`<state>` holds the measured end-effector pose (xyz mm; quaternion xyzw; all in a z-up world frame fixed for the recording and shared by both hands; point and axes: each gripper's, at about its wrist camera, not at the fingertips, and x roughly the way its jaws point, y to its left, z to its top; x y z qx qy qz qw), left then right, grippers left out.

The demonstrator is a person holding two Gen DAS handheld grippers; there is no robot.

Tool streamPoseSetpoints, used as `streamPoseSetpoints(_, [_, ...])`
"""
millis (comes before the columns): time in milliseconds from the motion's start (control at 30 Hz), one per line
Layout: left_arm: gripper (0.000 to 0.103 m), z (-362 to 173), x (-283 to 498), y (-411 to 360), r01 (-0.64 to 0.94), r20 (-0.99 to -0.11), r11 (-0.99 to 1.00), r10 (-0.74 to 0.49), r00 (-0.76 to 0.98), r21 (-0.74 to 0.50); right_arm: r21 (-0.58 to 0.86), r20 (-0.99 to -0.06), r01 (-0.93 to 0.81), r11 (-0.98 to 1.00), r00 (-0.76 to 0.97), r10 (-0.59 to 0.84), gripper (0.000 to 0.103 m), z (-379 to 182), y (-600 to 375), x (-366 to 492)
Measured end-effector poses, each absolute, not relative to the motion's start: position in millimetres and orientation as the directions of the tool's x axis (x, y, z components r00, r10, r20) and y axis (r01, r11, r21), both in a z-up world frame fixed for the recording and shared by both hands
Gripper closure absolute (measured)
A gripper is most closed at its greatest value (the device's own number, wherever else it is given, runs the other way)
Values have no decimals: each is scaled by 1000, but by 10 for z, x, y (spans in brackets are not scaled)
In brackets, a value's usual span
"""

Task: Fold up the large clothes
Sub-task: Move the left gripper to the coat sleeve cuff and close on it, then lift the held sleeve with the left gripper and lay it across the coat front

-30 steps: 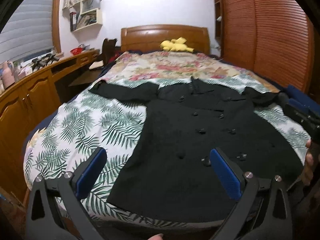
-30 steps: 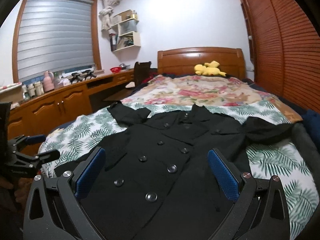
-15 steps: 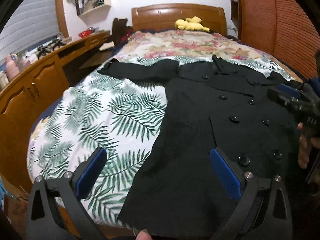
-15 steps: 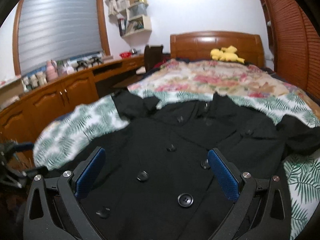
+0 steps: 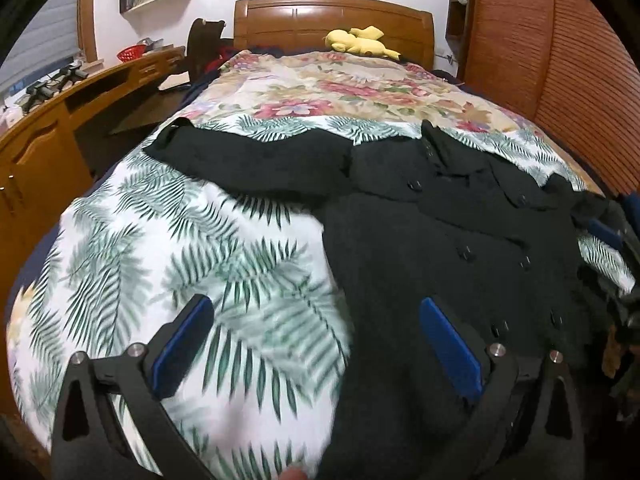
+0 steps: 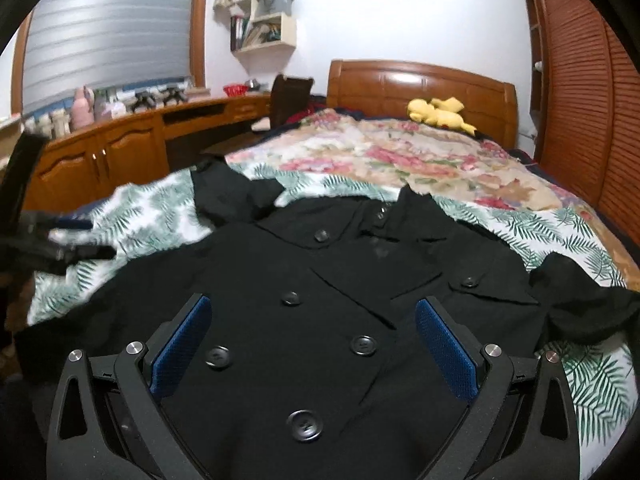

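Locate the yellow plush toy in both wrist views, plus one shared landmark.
Left wrist: yellow plush toy top centre, on the bed before the headboard.
Right wrist: plush toy upper right of centre, same spot on the bed.
Shared landmark: the black coat in the foreground.

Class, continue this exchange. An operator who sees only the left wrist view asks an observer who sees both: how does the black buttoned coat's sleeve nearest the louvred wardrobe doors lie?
Observer: That sleeve of the black buttoned coat lies bunched on the palm-print sheet, not spread out.
Operator: Is the right gripper holding anything?
Observer: No. The right gripper is open above the coat's front, with buttons showing between its fingers.
Operator: Where is my left gripper?
Observer: The left gripper is off the coat, at the sheet's desk-side edge.
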<state>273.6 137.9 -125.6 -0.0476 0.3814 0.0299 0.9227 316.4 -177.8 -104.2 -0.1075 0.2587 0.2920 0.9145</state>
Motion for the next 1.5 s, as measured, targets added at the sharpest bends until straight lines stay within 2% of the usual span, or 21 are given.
streamPoseSetpoints(167, [1, -1297, 3145, 1602, -96, -700, 987, -19, 714, -126, -36, -582, -580, 814, 675, 455, 0, -1164, -1798, 3460])
streamPoseSetpoints(233, [6, -1312, 3309, 1684, -100, -698, 983, -35, 715, -151, -36, -591, -567, 823, 676, 440, 0, -1186, -1807, 3559])
streamPoseSetpoints(400, [12, -1350, 3660, 1853, -118, -688, 967, -74, 722, -228, -18, -616, -525, 851, 676, 405, 0, -1257, -1821, 3763])
streamPoseSetpoints(533, [24, -1433, 3939, 2018, -162, -698, 942, -95, 710, -293, -20, -635, -524, 851, 664, 394, 0, -1369, -1815, 3807])
streamPoseSetpoints(700, [26, -1554, 4162, 2257, -220, -695, 897, -124, 708, -384, -24, -655, -517, 856, 655, 377, 0, -1474, -1810, 3819])
streamPoseSetpoints(867, [26, -1778, 4330, 2456, -305, -731, 860, -109, 674, -410, -61, -649, -511, 857, 673, 355, 0, -1491, -1766, 3776])
streamPoseSetpoints(1000, [28, -1950, 4451, 2599, -332, -739, 826, -142, 658, -455, -96, -647, -517, 851, 682, 341, 0, -1509, -1712, 3752])
streamPoseSetpoints(1067, [38, -1978, 4491, 2641, -337, -732, 818, -143, 666, -466, -102, -648, -519, 849, 682, 339, 0, -1518, -1694, 3756])
streamPoseSetpoints(1133, [54, -1977, 4521, 2664, -335, -726, 817, -141, 673, -470, -105, -649, -520, 848, 681, 337, 0, -1525, -1695, 3761])
streamPoseSetpoints(1167, [56, -1976, 4544, 2670, -332, -724, 814, -149, 674, -476, -105, -650, -520, 848, 681, 337, 0, -1528, -1692, 3762])
streamPoseSetpoints(1233, [80, -1963, 4608, 2663, -321, -725, 812, -171, 667, -488, -102, -651, -519, 849, 680, 337, 0, -1530, -1694, 3770])
streamPoseSetpoints(1300, [89, -1939, 4652, 2626, -316, -733, 820, -173, 658, -478, -103, -651, -516, 850, 681, 335, 0, -1537, -1693, 3761])
streamPoseSetpoints(1333, [99, -1915, 4669, 2593, -305, -736, 830, -173, 655, -467, -103, -652, -513, 852, 682, 332, 0, -1538, -1699, 3766])
streamPoseSetpoints(1400, [103, -1850, 4698, 2520, -289, -741, 849, -165, 651, -443, -104, -650, -513, 852, 684, 332, 0, -1533, -1689, 3755])
streamPoseSetpoints(1500, [103, -1643, 4645, 2316, -234, -730, 888, -151, 666, -397, -100, -636, -506, 857, 695, 336, 0, -1509, -1714, 3725])
